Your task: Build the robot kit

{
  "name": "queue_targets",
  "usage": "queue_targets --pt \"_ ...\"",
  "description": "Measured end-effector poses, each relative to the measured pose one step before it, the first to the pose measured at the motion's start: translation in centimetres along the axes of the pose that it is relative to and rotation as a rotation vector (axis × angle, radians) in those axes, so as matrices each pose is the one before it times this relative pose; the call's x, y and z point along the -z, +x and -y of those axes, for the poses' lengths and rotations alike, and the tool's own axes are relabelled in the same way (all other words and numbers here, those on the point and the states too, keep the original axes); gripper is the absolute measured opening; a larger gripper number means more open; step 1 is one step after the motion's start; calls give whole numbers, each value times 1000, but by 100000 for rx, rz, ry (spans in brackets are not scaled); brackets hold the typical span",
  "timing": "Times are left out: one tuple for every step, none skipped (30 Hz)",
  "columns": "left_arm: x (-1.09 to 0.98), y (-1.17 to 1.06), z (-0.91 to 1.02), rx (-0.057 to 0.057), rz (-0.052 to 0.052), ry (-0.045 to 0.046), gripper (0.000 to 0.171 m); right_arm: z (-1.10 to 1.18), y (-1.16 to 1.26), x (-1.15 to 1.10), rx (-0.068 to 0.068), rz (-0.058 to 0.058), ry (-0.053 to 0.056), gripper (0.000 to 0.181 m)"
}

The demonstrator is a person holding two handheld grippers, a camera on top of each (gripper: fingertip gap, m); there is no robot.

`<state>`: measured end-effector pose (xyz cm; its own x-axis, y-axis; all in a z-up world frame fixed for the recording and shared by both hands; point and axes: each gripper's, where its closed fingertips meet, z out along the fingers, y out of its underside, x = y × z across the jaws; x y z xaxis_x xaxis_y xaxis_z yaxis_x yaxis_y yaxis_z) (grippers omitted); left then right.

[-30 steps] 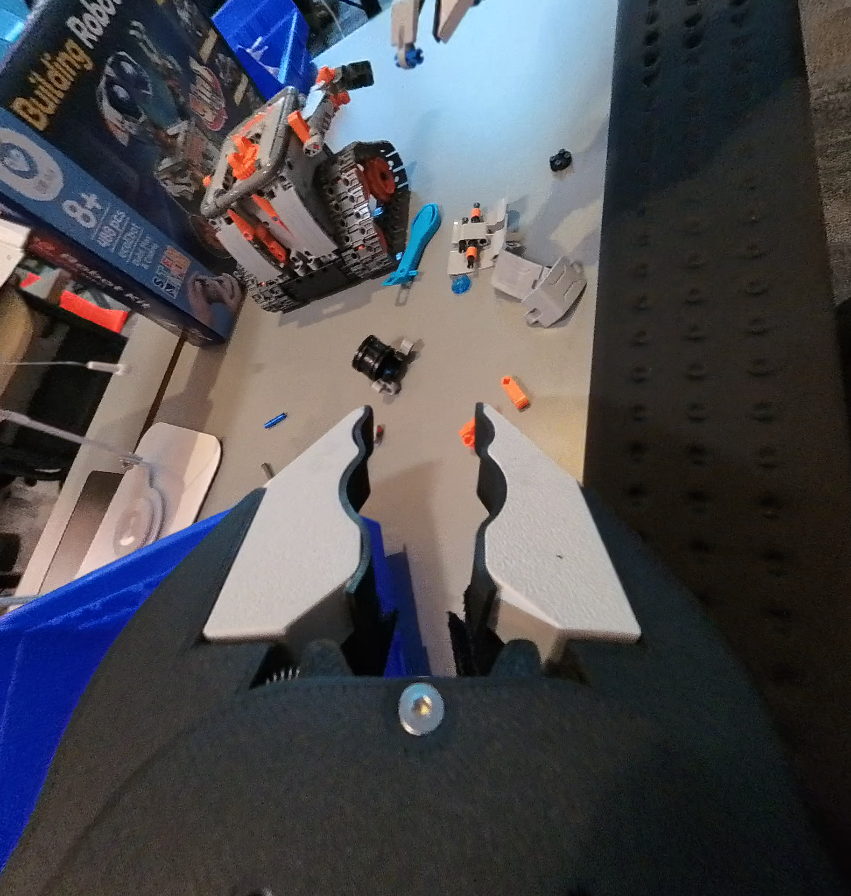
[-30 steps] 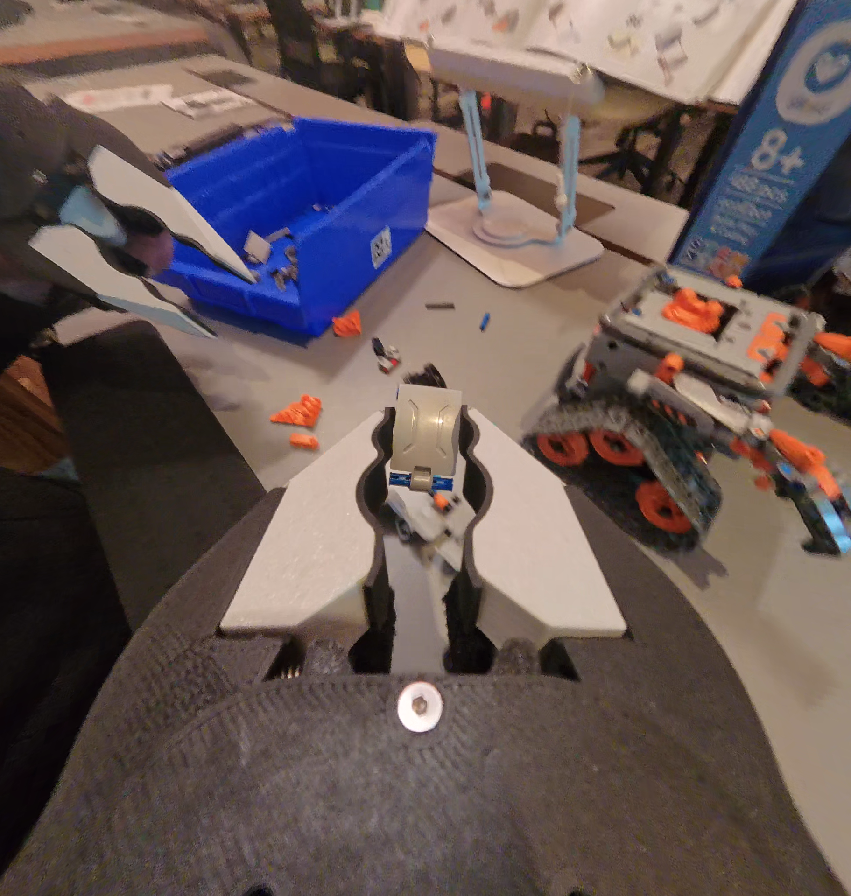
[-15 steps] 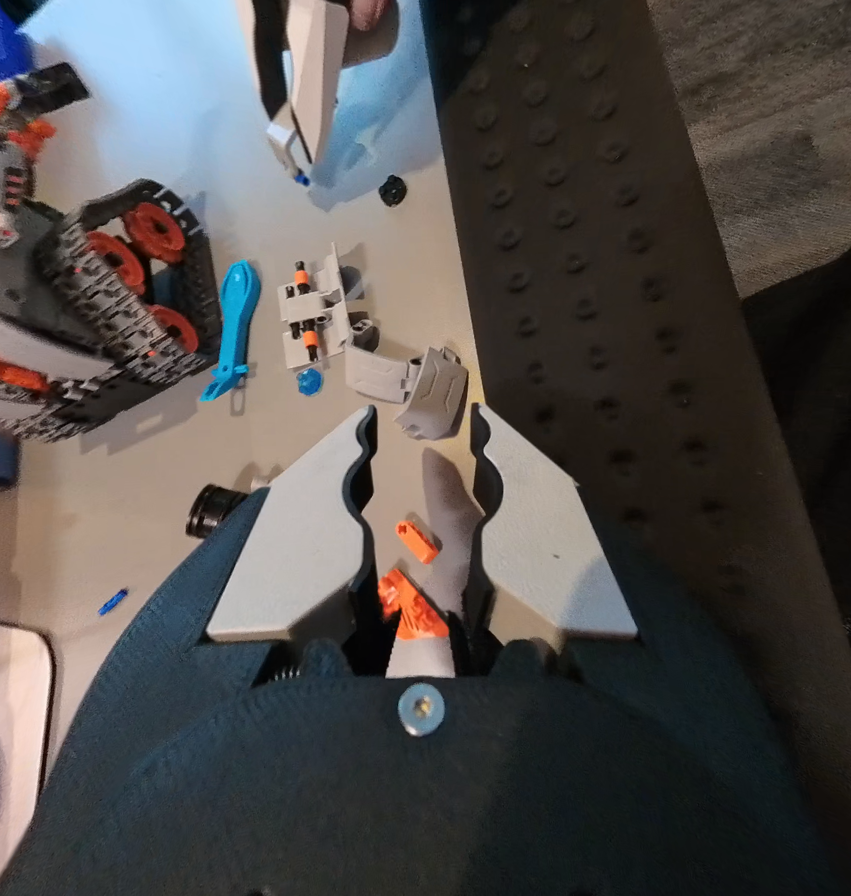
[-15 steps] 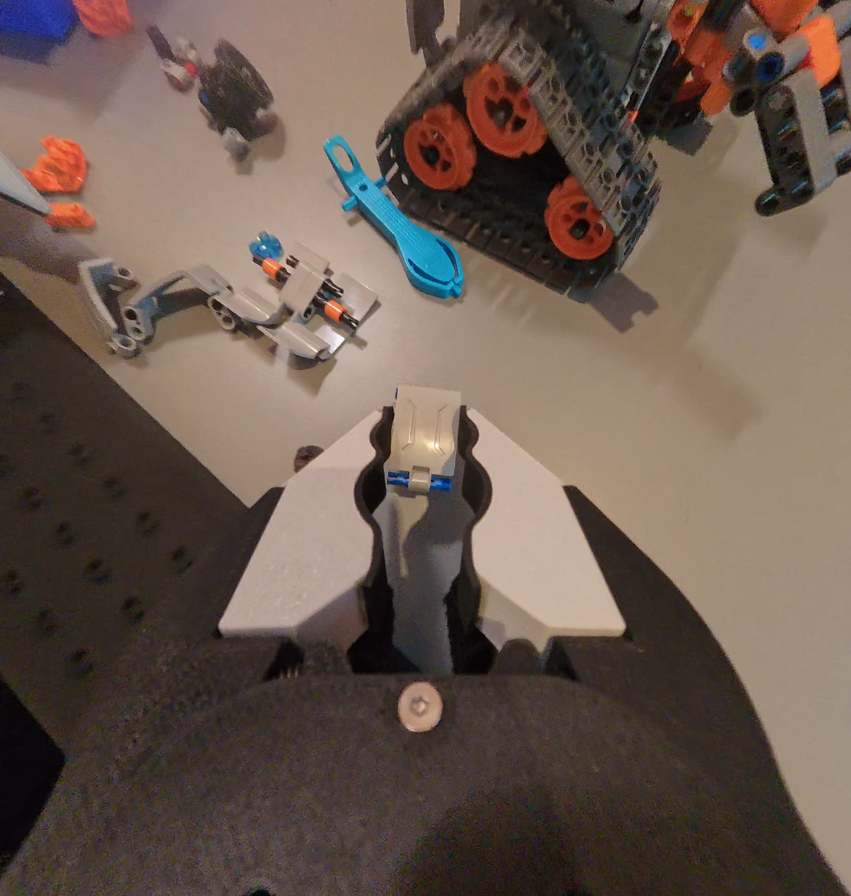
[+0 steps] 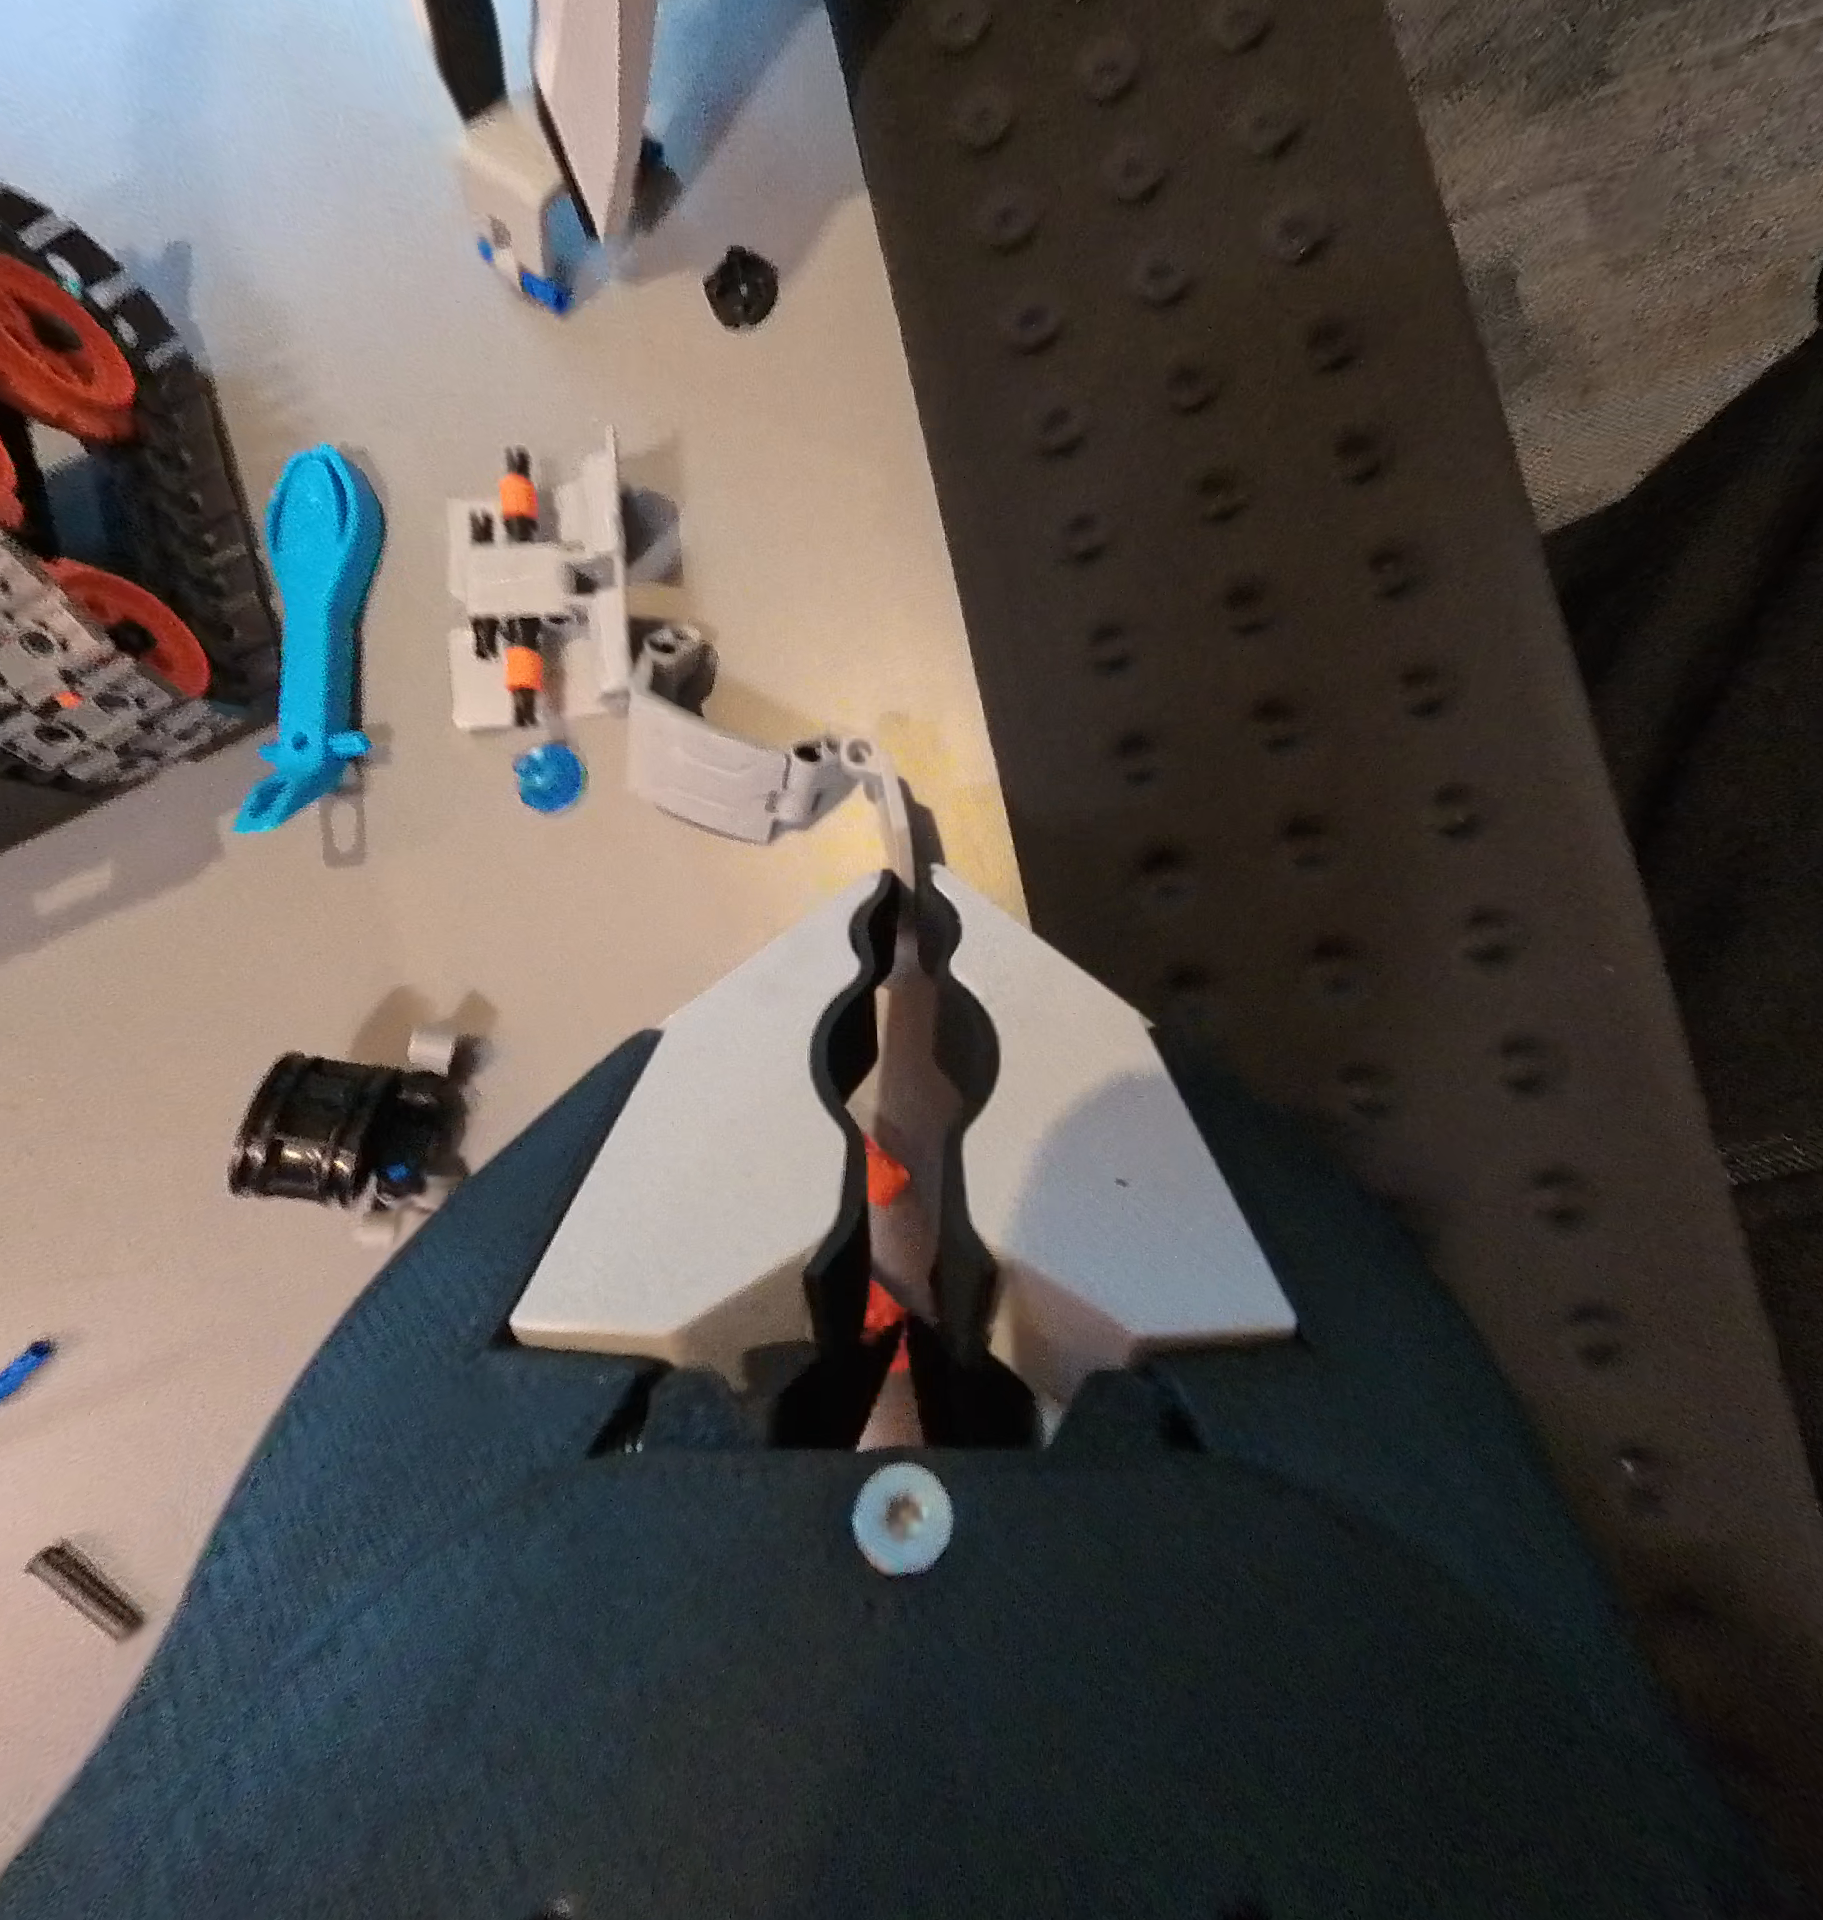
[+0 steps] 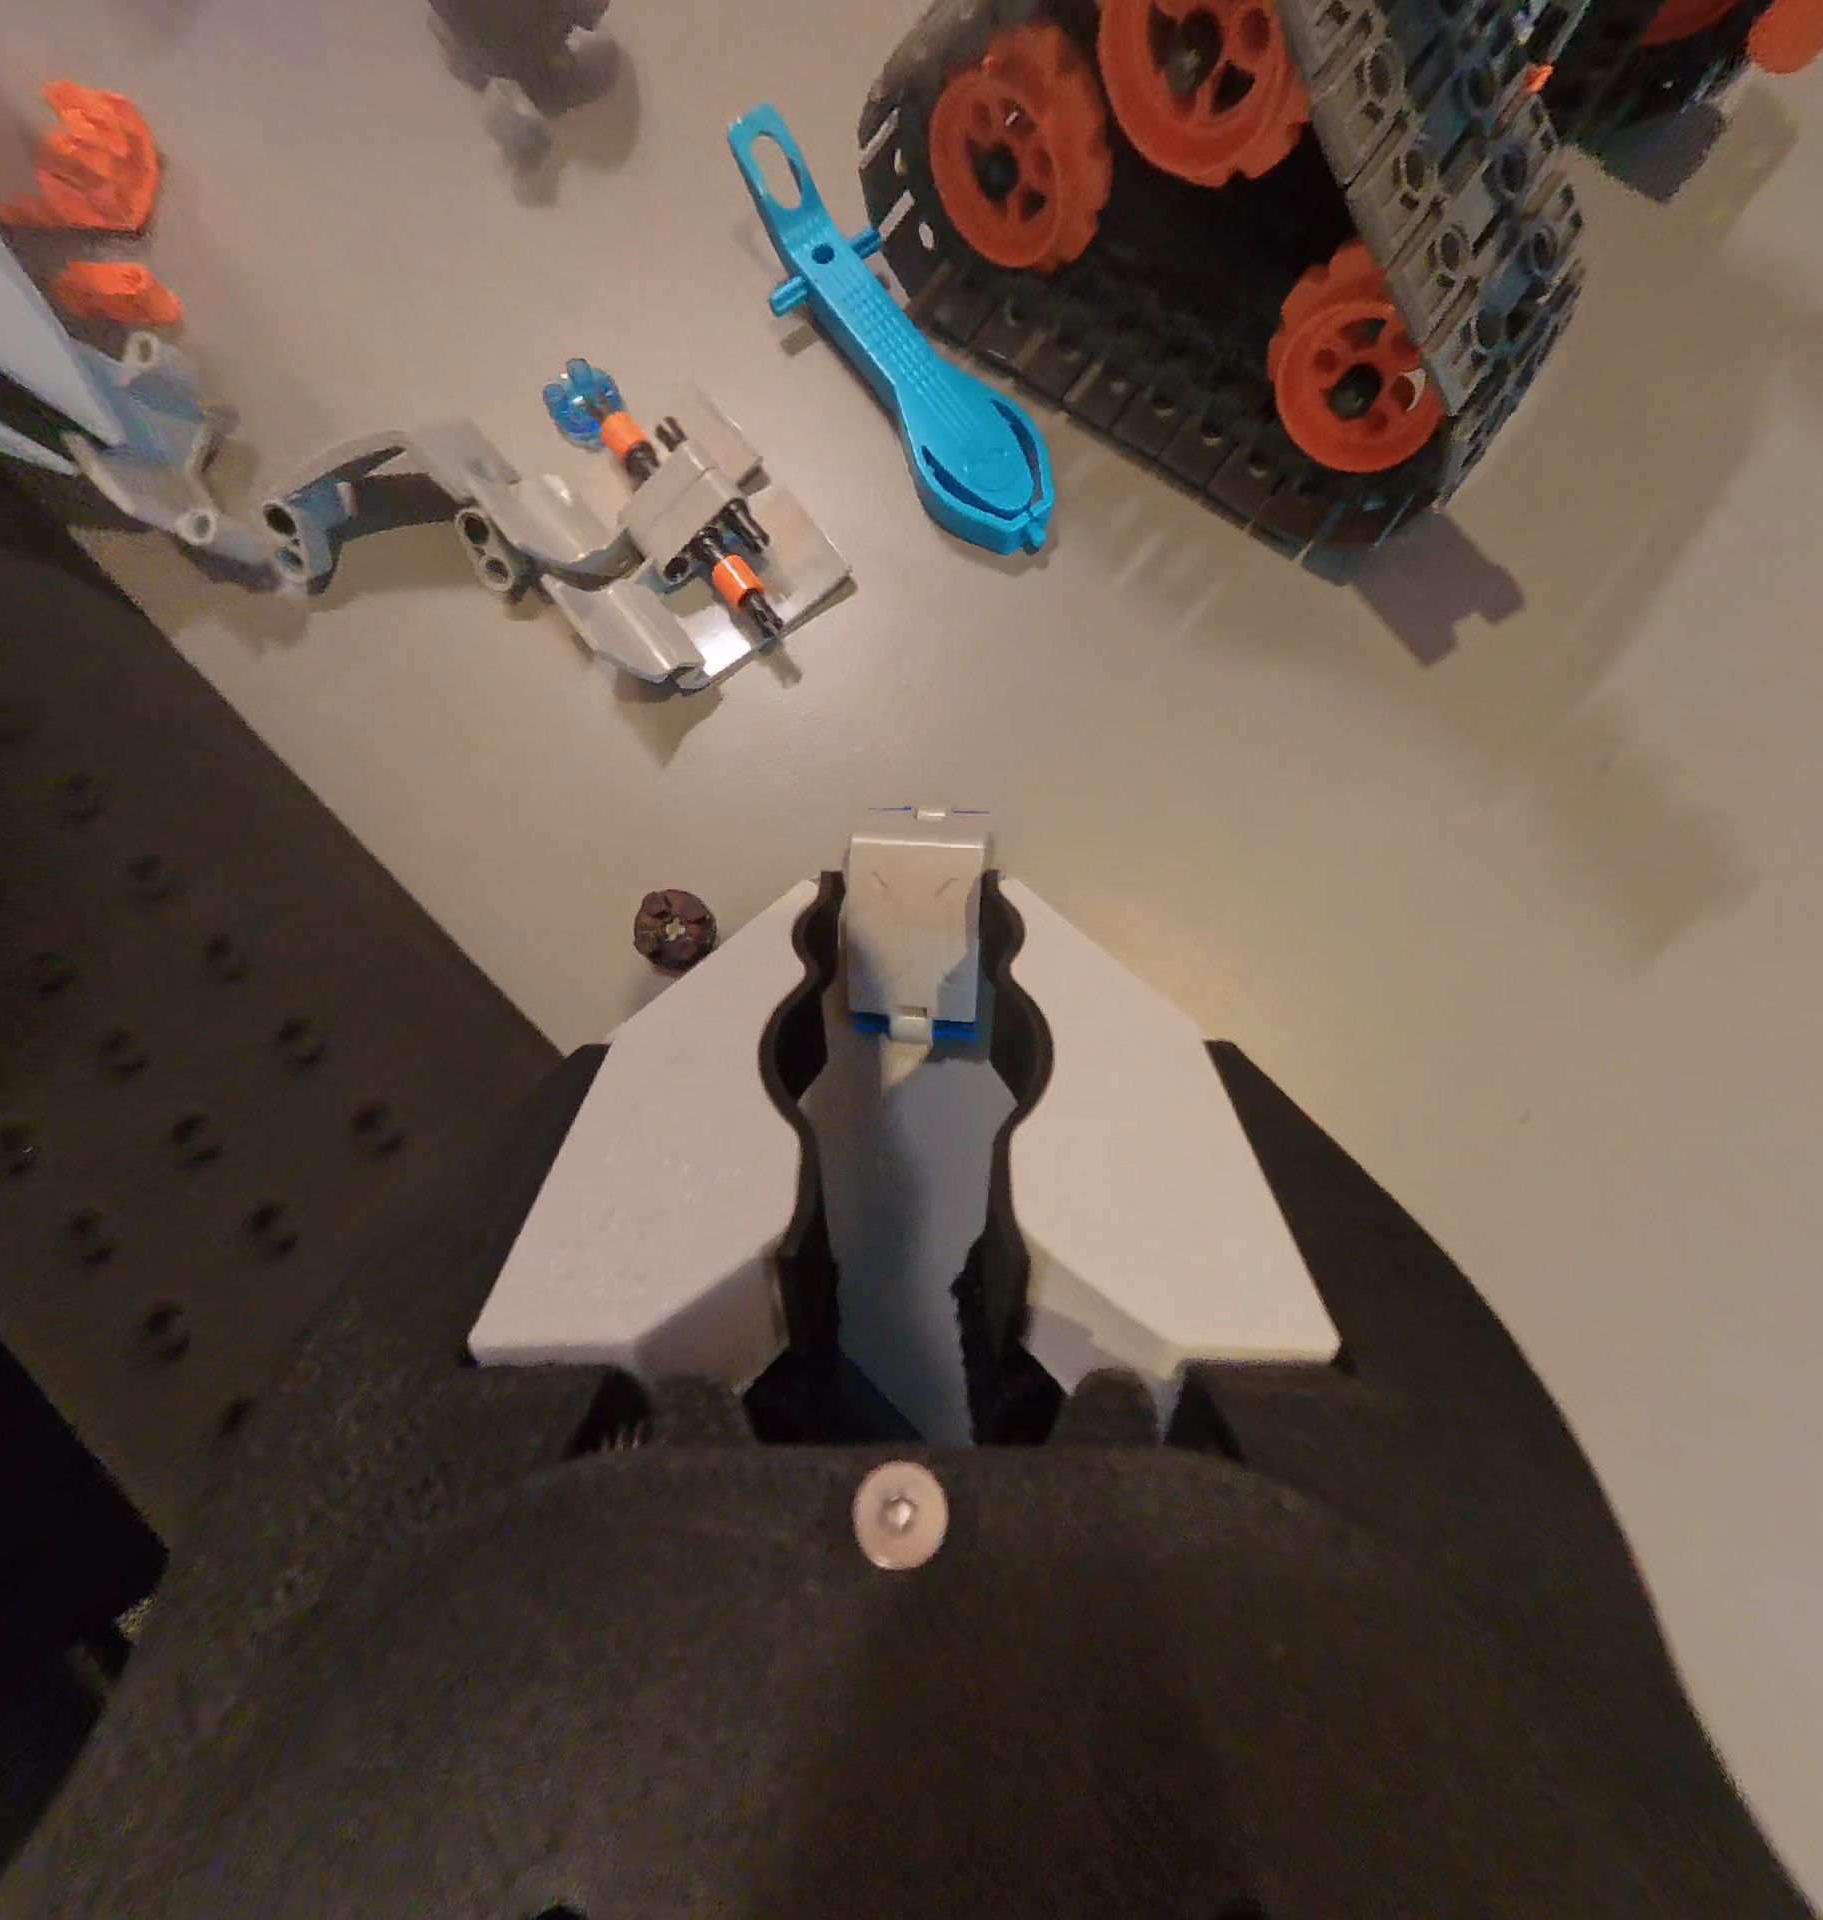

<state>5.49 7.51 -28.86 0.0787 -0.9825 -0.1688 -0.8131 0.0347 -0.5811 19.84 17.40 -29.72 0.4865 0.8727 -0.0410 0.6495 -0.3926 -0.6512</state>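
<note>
My left gripper point(image 5: 907, 894) is shut on the thin end panel point(image 5: 891, 821) of a chain of grey hinged panels point(image 5: 709, 779) lying on the beige table near the black mat. It also shows at the left edge of the right wrist view point(image 6: 13, 343). My right gripper point(image 6: 915, 894) is shut on a small grey panel piece with blue pins point(image 6: 917, 925) and holds it just above the table. It also shows at the top of the left wrist view point(image 5: 585, 114). The grey chain joins a flat grey block with orange pins point(image 5: 533, 603) point(image 6: 699, 530).
A tracked vehicle with orange wheels point(image 6: 1250, 239) point(image 5: 55, 468) stands beside a blue lever tool point(image 6: 907, 384) point(image 5: 320, 603). Loose parts: a black wheel point(image 5: 315, 1138), a blue round stud point(image 5: 551, 776), a dark knob point(image 6: 675, 928), orange bits point(image 6: 86, 177). A black dimpled mat point(image 5: 1250, 623) borders the table. The left gripper's tips are roughly 20 centimeters from the right gripper's.
My left gripper has moved forward over the orange bits and shut on the end of the grey panel chain. My right gripper has come lower over the table, still holding its grey piece.
</note>
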Motion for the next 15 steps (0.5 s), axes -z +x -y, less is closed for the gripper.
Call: queue_targets --pt "253 257 -398 1785 -2272 -1000 0 26 -76 40 -113 816 387 24" --pt "283 43 -322 2119 -1239 -506 1 53 -61 50 -92 647 511 23" --pt "333 -358 -387 1861 1041 -950 1 -2 -77 14 337 531 23 23" --pt "376 -381 -423 1800 1055 -1539 3 -3 -45 -3 452 197 -52 23" --pt "469 -547 20 1798 1909 582 11 7 -23 6 241 121 10 23" --pt "517 -505 508 2343 1440 2701 18 -7 -44 -6 110 250 53 22" --pt "432 -191 825 2469 -658 3513 25 9 9 11 -61 29 85 22" --pt "207 -228 931 1864 -129 3037 32 56 41 29 -124 -205 443 22" --pt "-91 -279 832 938 591 1813 38 61 12 43 -127 69 524 22" --pt "-411 -301 530 784 481 -81 40 35 -20 38 -170 312 472 22" --pt "-633 -269 349 1089 24 -900 42 19 -6 38 -281 255 422 22" --pt "-773 -165 174 1000 -616 -1470 45 39 14 48 -276 -13 688 22" --pt "-813 -199 -12 987 -166 -2310 46 54 17 64 -215 -132 749 22" --pt "-791 -255 -72 1359 492 -2386 46 13 -10 52 -97 -30 605 22" --pt "-687 -13 -16 1125 -641 -1985 46 14 1 36 -165 -44 556 22"
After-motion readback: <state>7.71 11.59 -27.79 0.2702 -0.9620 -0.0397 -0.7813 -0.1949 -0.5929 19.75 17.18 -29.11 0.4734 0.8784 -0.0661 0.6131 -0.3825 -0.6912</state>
